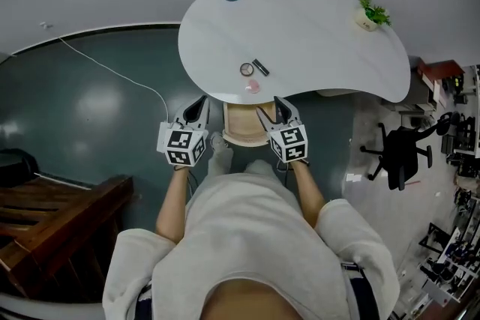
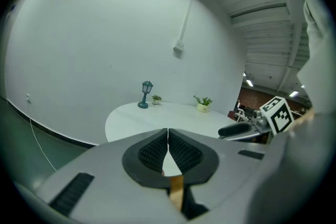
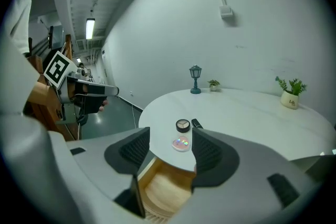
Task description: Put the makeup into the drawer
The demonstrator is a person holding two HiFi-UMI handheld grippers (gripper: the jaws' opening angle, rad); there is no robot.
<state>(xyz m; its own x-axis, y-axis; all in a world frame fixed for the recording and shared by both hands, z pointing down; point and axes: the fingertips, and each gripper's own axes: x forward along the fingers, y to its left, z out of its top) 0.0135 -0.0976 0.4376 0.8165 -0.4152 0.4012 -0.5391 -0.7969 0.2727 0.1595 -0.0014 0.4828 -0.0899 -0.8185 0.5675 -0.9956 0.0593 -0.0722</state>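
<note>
The table (image 1: 322,34) hides the back of the open drawer (image 1: 240,130)

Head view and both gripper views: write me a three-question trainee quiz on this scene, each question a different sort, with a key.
1. True or false: the drawer under the table stands open.
2. The right gripper has its jaws: A apart, gripping nothing; B shut together; C clamped on something.
3. How many makeup items lie on the table?
Key: 1 true. 2 A. 3 three: a pink compact, a round compact and a black tube.
</note>
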